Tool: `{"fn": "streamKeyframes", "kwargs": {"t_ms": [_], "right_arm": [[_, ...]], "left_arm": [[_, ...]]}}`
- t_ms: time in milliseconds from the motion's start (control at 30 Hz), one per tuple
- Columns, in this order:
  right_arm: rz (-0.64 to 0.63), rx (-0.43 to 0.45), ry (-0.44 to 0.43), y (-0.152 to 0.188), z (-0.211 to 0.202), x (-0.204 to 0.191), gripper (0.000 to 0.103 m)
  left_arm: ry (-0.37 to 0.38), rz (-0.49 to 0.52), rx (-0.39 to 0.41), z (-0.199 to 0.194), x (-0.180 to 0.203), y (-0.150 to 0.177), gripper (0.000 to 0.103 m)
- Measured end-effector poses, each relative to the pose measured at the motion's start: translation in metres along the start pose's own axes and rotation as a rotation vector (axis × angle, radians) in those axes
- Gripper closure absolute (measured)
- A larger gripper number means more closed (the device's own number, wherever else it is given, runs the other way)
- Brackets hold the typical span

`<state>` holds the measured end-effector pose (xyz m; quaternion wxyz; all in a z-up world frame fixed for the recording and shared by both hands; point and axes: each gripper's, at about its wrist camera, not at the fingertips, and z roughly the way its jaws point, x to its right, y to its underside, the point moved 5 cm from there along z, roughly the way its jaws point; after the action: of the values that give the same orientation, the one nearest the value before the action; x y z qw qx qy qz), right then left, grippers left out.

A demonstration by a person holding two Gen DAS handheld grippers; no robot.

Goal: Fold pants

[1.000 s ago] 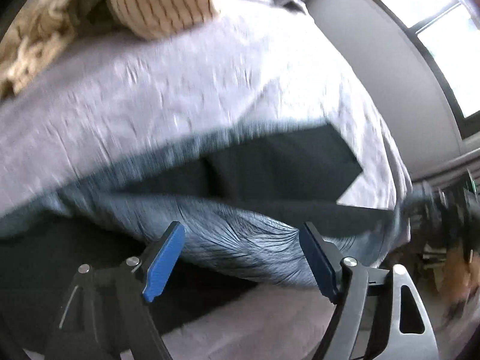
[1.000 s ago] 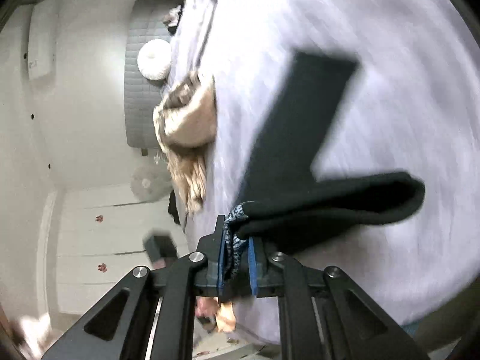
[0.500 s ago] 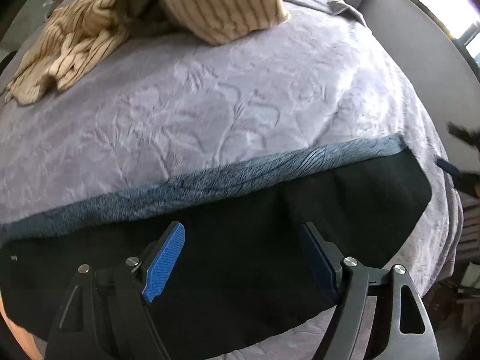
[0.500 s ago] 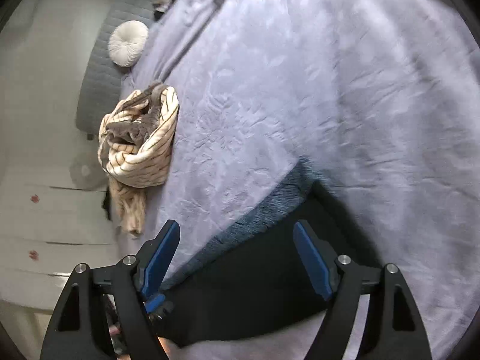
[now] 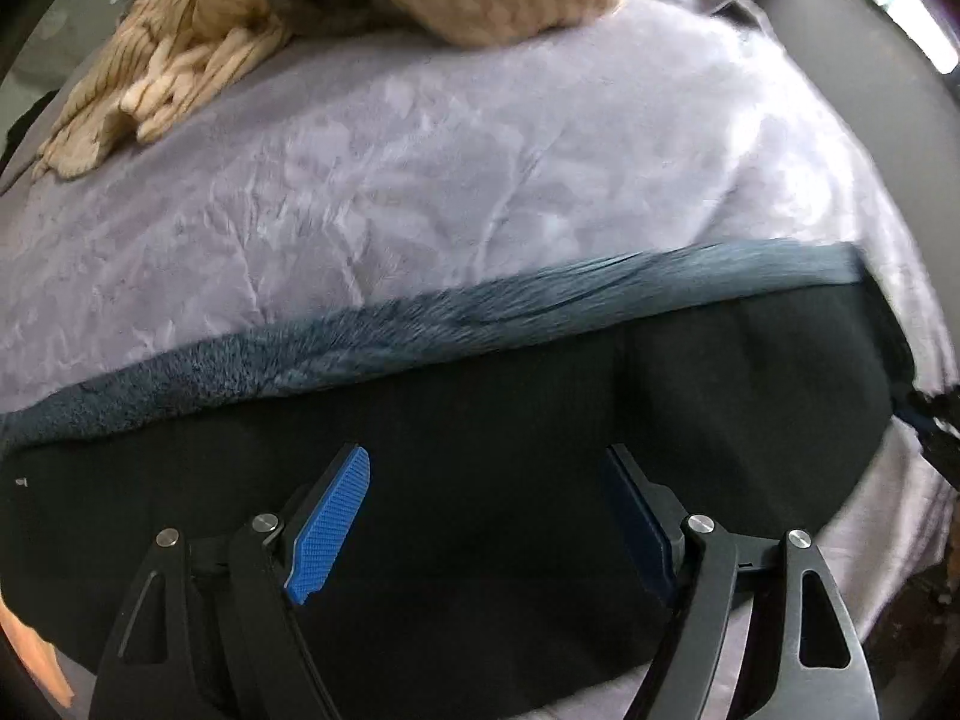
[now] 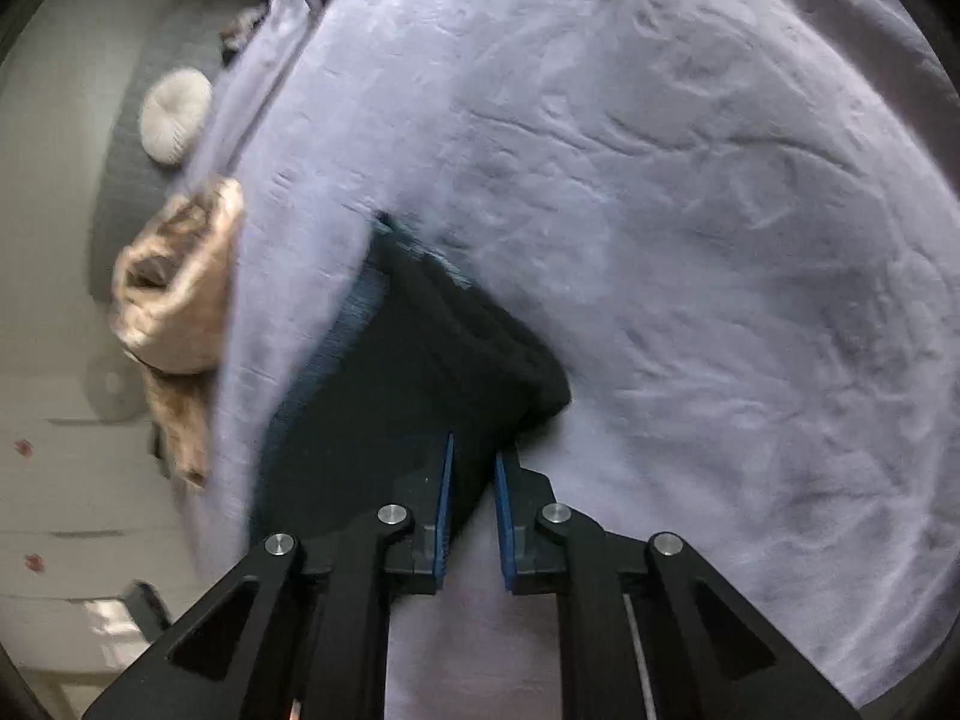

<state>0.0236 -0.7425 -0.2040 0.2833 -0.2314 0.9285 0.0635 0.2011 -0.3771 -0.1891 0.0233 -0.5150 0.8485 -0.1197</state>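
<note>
The black pants (image 5: 480, 420) lie flat across the lilac bedspread (image 5: 420, 180), with a blue-grey fleecy lining (image 5: 420, 330) showing along their far edge. My left gripper (image 5: 486, 516) hovers over them, open and empty. In the right wrist view the pants (image 6: 384, 420) run away from me. My right gripper (image 6: 474, 456) is shut on their near end, with a bunched fold of black cloth (image 6: 528, 372) lifted just beyond the blue pads (image 6: 445, 504).
A beige striped garment (image 5: 240, 30) lies heaped at the far side of the bed and also shows in the right wrist view (image 6: 180, 288). A round white cushion (image 6: 174, 114) rests against a grey headboard. The bed edge drops off at the right (image 5: 900, 480).
One second ago my right gripper held the pants up; it opened over them laid flat, and has now shut on their end. The left gripper stayed open and moved slightly closer.
</note>
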Motion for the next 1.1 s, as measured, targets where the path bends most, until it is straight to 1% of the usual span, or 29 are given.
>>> {"fn": "streamKeyframes", "kwargs": {"t_ms": [33,67,100,133,167,200,267,300,333,400,467,500,567,600,667,700,800,867,933,1000,1100], "right_arm": [[0.012,-0.017,0.016,0.000,0.006,0.010,0.088],[0.029,-0.032,0.007,0.000,0.008,0.016,0.076],[0.055,-0.023,-0.001,-0.001,0.002,0.018,0.073],[0.054,0.000,0.017,-0.002,-0.007,0.018,0.068],[0.033,0.029,0.057,-0.001,-0.019,0.015,0.068],[-0.030,0.079,0.113,0.000,-0.036,0.004,0.067],[-0.142,0.146,0.122,0.006,-0.055,-0.021,0.066],[-0.220,0.150,0.105,0.010,-0.057,-0.042,0.066],[-0.310,0.113,0.088,0.017,-0.046,-0.066,0.066],[-0.465,0.034,0.094,0.028,-0.006,-0.108,0.066],[-0.566,-0.008,0.101,0.033,0.039,-0.133,0.066],[-0.599,-0.024,0.123,0.034,0.061,-0.140,0.066],[-0.640,-0.018,0.180,0.028,0.089,-0.148,0.066],[-0.659,0.018,0.206,0.021,0.099,-0.154,0.067],[-0.647,0.056,0.219,0.009,0.103,-0.157,0.067],[-0.619,0.069,0.227,0.001,0.103,-0.155,0.067],[-0.543,0.101,0.262,-0.017,0.089,-0.144,0.067],[-0.468,0.111,0.264,-0.025,0.069,-0.129,0.060],[-0.391,0.111,0.243,-0.026,0.050,-0.112,0.056],[-0.338,0.102,0.209,-0.019,0.031,-0.094,0.056],[-0.301,0.068,0.113,0.004,0.011,-0.087,0.056]], "left_arm": [[-0.028,-0.015,-0.032,0.011,-0.006,0.002,0.023],[-0.020,-0.039,-0.041,0.013,-0.011,0.002,0.023],[-0.017,-0.057,-0.038,0.009,-0.015,0.000,0.023],[-0.011,-0.062,-0.030,0.003,-0.018,-0.001,0.023],[-0.005,-0.058,-0.007,-0.008,-0.021,-0.002,0.023],[-0.007,-0.053,0.009,-0.014,-0.023,-0.003,0.023],[-0.020,-0.039,0.050,-0.027,-0.029,-0.007,0.023],[-0.032,-0.040,0.058,-0.026,-0.032,-0.011,0.023],[-0.042,-0.046,0.053,-0.021,-0.034,-0.014,0.023],[-0.072,-0.084,0.035,-0.006,-0.039,-0.023,0.023],[-0.092,-0.143,0.029,0.014,-0.045,-0.031,0.023],[-0.097,-0.161,0.029,0.020,-0.047,-0.034,0.022],[-0.102,-0.168,0.049,0.024,-0.048,-0.040,0.016],[-0.106,-0.162,0.066,0.025,-0.047,-0.044,0.015],[-0.103,-0.159,0.073,0.029,-0.048,-0.054,0.015],[-0.097,-0.165,0.072,0.031,-0.050,-0.059,0.015],[-0.090,-0.174,0.068,0.029,-0.058,-0.071,0.015],[-0.093,-0.157,0.076,0.020,-0.062,-0.073,0.015],[-0.097,-0.136,0.077,0.009,-0.071,-0.067,0.015],[-0.109,-0.127,0.077,-0.003,-0.085,-0.057,0.015],[-0.131,-0.125,0.068,-0.017,-0.112,-0.038,0.015]]}}
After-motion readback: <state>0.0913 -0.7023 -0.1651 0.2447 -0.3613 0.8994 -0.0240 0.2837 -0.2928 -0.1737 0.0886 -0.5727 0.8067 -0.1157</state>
